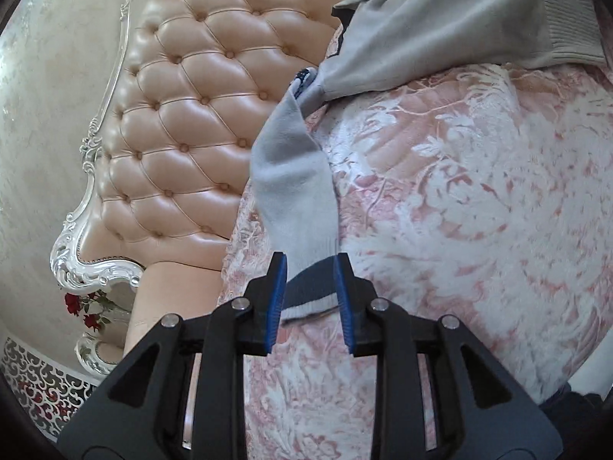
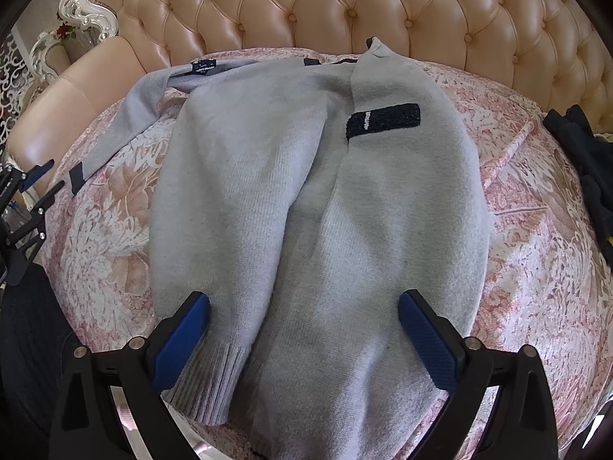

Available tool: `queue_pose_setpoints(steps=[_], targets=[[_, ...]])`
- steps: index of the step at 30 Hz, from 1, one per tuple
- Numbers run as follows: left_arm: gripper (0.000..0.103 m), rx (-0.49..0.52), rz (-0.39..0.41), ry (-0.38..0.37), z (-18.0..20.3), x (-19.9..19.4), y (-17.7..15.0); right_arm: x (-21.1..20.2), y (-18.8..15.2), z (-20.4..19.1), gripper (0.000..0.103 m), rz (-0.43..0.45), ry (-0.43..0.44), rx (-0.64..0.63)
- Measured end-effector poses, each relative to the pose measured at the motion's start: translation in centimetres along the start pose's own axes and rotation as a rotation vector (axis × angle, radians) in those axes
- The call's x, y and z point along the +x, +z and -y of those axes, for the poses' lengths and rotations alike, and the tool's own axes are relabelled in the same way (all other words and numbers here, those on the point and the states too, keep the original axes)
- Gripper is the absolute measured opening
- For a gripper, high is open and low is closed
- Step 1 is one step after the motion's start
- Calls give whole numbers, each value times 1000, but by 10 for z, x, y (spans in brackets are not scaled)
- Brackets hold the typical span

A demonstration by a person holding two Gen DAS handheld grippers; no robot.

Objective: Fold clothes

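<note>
A grey knit sweater (image 2: 306, 199) lies on the pink bedspread (image 2: 536, 268) with its right side folded over, so a dark patch (image 2: 383, 120) shows. Its left sleeve (image 1: 291, 188) stretches out toward the bed's edge. The sleeve's dark cuff (image 1: 310, 291) lies between the blue pads of my left gripper (image 1: 311, 258), whose jaws stand a little apart and do not pinch it. The left gripper (image 2: 57, 174) also shows at the left edge of the right wrist view. My right gripper (image 2: 304, 295) hangs wide open over the sweater's ribbed hem (image 2: 214, 387), holding nothing.
A tufted peach headboard (image 2: 345, 11) with a white carved frame (image 1: 95, 145) runs behind the bed. A dark garment (image 2: 586, 161) lies at the bed's right side. Red flowers (image 1: 82, 310) stand beyond the headboard corner.
</note>
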State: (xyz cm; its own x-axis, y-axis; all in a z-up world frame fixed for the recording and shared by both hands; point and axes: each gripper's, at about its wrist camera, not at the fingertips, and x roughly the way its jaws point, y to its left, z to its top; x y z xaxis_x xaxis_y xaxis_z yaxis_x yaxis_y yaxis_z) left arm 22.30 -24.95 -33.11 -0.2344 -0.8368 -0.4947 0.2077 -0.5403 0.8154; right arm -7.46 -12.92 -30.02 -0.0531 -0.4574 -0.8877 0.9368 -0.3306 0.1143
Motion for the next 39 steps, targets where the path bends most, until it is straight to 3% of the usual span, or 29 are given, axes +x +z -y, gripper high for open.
queue_pose_setpoints(steps=[3,9,12,14,23,25,27,31,36,39], targets=[[30,47,-24,-20,7,6,2,0,0,1,101,-5,8,-3],[30,58,-104,41,8,29,-1,0,0,1,101,-3,10,0],[38,38,-84,8,7,25,2,0,0,1,101,-3,14,1],[40,73,-71,31,15,23,3,1,2,1,101,-3,16,3],[46,-54,-187,50,-9,51,-4,4,5,3,101,-4,22,5],[39,-49,-200,47,-8,52,-5,5,5,2,102,-4,17,0],[20,-40,-215,42,-6,54,-5,5,4,2,102,-4,13,-2],[13,-61,-238,20,-9,66,-8,-1,-1,4,102,-5,21,-1],[12,-223,-201,-114,-42,51,-1,-2,-6,9,102,-8,17,-7],[12,-565,-149,-351,-108,48,-4,-2,-6,9,103,-11,19,-3]])
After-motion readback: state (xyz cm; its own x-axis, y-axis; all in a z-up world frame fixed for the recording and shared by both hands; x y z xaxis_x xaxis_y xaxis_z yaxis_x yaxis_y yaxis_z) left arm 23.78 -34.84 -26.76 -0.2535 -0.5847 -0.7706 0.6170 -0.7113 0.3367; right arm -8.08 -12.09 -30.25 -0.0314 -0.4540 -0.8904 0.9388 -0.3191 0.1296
